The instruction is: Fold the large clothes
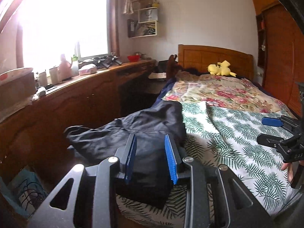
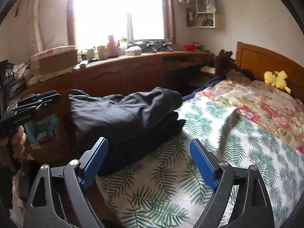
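Note:
A dark navy garment (image 1: 133, 133) lies bunched in a rough folded pile at the left edge of the bed; it also shows in the right wrist view (image 2: 123, 114). My left gripper (image 1: 151, 140) hovers just above the pile, its blue-padded jaws partly open with nothing between them. It shows from the side in the right wrist view (image 2: 48, 96). My right gripper (image 2: 149, 146) is wide open and empty over the leaf-print sheet (image 2: 171, 180), just right of the pile. It shows in the left wrist view (image 1: 269, 131) at the right edge.
A floral quilt (image 1: 218, 91) covers the far half of the bed, with a yellow plush toy (image 1: 221, 68) by the wooden headboard (image 1: 209, 57). A long wooden cabinet (image 1: 85, 98) with bottles and boxes runs along the left under the window. A gap separates bed and cabinet.

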`<state>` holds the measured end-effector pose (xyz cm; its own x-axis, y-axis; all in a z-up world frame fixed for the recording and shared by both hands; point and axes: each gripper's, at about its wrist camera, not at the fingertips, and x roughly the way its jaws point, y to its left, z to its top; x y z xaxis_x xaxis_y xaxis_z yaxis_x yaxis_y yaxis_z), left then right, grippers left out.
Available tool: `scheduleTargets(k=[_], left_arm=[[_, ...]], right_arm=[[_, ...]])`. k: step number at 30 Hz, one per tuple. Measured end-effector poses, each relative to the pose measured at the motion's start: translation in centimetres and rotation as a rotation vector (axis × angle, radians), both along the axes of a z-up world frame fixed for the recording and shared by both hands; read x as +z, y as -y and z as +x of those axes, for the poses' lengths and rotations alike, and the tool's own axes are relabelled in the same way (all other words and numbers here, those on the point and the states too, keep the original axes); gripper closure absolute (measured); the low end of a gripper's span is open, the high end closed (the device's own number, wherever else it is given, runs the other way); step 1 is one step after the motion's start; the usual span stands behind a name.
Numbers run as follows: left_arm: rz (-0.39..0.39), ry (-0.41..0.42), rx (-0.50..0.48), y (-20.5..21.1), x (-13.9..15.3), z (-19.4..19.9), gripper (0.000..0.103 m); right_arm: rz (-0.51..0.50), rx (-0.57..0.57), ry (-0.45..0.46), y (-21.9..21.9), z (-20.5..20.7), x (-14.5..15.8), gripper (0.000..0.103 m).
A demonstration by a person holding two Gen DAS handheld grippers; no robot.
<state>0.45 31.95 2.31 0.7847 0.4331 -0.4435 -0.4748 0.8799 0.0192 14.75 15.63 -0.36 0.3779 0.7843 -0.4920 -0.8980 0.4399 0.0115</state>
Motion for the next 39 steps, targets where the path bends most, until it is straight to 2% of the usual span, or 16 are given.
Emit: scheduleTargets(k=[7,18,21,29,32,36,39], left_arm=[[-0.019,-0.031,-0.083,6.5,-2.3,2.9,0.073],[-0.068,-0.035,-0.277,18.2,-4.5,7.3,0.073],[-0.11,-0.031,-0.328,20.8,-3.5,8.2,0.073],[-0.077,0.019,-0.427,26.7,-0.1,9.1,0.073],[-0.049,0.051,-0.443,28.2,0.8,8.6,0.073],[-0.076,0.081,-0.464,29.5,1.7,7.0,0.073],[-0.063,0.089,-0.462,30.3,1.8,5.6,0.073]], right_arm=[[0.023,-0.063,-0.01,6.2,0.4,-0.8,0.01],[0.041,-0.288,-0.006,19.3,1.0,-2.7,0.01],[0.046,-0.35,-0.021,22.9,1.1,-2.9,0.01],[0.09,-0.501,-0.013,30.4,0.5,-1.8,0.01],[0.113,-0.566,0.023,32.6,-0.4,-0.9,0.01],[0.177,-0.652,0.06,35.6,-2.7,0.4,0.01],[0.201,-0.689,0.091,37.2,-4.6,1.4,0.01]])
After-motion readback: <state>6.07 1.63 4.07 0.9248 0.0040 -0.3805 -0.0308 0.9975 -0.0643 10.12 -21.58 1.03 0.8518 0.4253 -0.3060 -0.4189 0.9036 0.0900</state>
